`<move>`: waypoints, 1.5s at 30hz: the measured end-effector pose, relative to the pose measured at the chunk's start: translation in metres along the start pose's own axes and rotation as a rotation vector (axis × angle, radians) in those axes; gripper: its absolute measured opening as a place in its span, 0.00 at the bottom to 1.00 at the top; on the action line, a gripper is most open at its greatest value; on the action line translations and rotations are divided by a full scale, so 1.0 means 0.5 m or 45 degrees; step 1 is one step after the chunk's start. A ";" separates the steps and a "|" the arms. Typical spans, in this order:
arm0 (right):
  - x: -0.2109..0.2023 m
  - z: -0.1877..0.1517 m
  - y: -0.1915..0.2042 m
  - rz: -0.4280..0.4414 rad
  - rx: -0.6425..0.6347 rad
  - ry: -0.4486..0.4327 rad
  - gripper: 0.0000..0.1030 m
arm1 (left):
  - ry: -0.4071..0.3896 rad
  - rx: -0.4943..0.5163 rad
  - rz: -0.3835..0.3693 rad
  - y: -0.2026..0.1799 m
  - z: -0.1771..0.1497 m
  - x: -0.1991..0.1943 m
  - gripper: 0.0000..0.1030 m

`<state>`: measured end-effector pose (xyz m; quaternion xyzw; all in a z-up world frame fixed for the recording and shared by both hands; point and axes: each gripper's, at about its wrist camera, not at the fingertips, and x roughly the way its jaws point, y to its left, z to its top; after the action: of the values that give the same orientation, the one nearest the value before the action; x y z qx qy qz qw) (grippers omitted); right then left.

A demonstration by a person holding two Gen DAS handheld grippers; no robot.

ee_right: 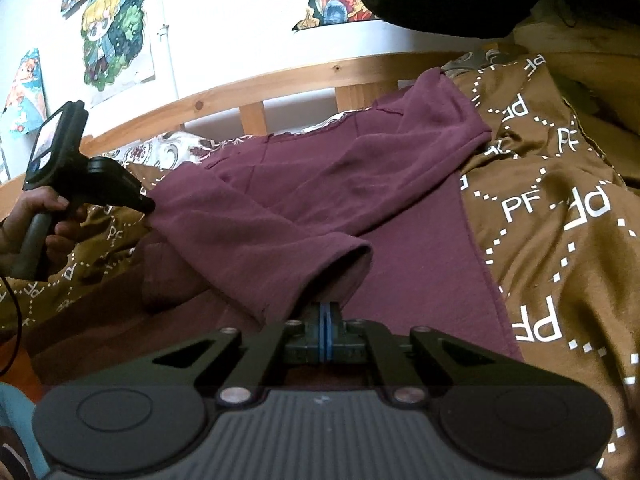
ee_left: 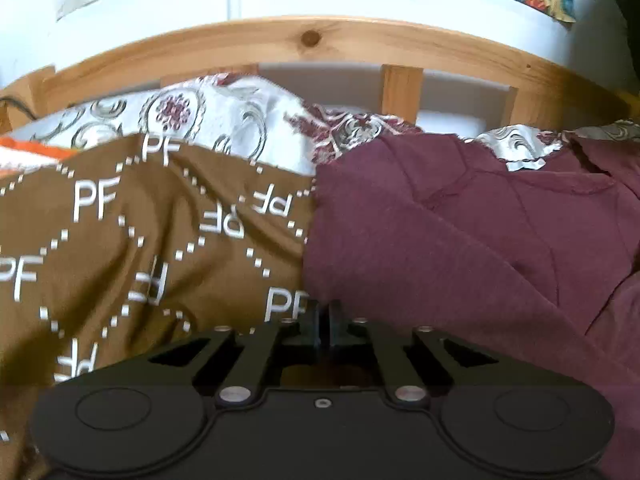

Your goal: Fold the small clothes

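**Bedding Surface: Both Claws Clamped on Maroon Garment**

Brown bedspread (ee_right: pixel 560 208) printed with white "PF" lettering covers the bed and carries the maroon long-sleeved top (ee_right: pixel 320 184).

Nearest, the right gripper (ee_right: pixel 329 312) has its blue-edged fingers pressed together, pinching the cuff of one sleeve, which is drawn across the garment body.

Further left, the left gripper (ee_right: pixel 146 204), held by the left hand (ee_right: pixel 44 220), pinches the garment's left edge. In its own view the left gripper (ee_left: pixel 325 320) shows fingers closed on that maroon edge (ee_left: pixel 440 240) where it meets the bedspread (ee_left: pixel 140 240).

Beyond lie a floral sheet (ee_left: pixel 224 120), a pine bed rail (ee_left: pixel 312 40) and a wall with cartoon posters (ee_right: pixel 112 32).
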<state>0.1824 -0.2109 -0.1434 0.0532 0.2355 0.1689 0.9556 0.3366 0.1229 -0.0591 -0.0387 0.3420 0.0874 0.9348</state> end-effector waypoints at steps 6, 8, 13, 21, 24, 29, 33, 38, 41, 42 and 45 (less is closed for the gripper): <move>-0.001 0.001 -0.001 -0.031 -0.006 0.020 0.04 | -0.027 -0.021 -0.008 0.008 -0.010 -0.041 0.63; -0.003 0.002 -0.001 -0.044 -0.013 0.020 0.08 | -0.072 0.018 -0.032 0.005 -0.023 -0.074 0.83; -0.017 0.009 0.006 -0.081 -0.058 0.015 0.42 | -0.061 0.150 -0.061 -0.011 -0.068 -0.140 0.91; -0.070 0.016 0.031 -0.117 -0.119 0.032 0.86 | -0.006 0.158 -0.169 0.020 -0.159 -0.250 0.99; -0.102 0.017 0.046 -0.124 -0.126 0.035 0.93 | 0.022 0.201 -0.155 0.025 -0.193 -0.278 0.99; -0.145 0.014 0.074 -0.096 -0.130 0.022 1.00 | 0.003 0.215 -0.132 0.037 -0.207 -0.300 0.99; -0.147 0.020 0.088 -0.069 -0.177 0.012 1.00 | -0.038 0.217 -0.122 0.046 -0.173 -0.287 0.99; -0.065 0.102 0.087 0.052 -0.189 0.060 0.99 | -0.075 0.187 -0.273 0.069 -0.126 -0.242 0.99; 0.014 0.175 0.108 0.154 -0.283 0.073 0.97 | -0.117 0.167 -0.377 0.080 -0.114 -0.208 0.99; 0.050 0.206 0.124 0.195 -0.329 0.083 0.94 | -0.122 0.151 -0.410 0.085 -0.110 -0.191 0.99; 0.151 0.279 0.167 0.310 -0.411 0.112 0.79 | -0.124 0.064 -0.466 0.095 -0.097 -0.132 0.99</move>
<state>0.2858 -0.1095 -0.0375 -0.0798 0.2387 0.3206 0.9132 0.2475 0.1541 -0.0542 -0.0726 0.2858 -0.0910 0.9512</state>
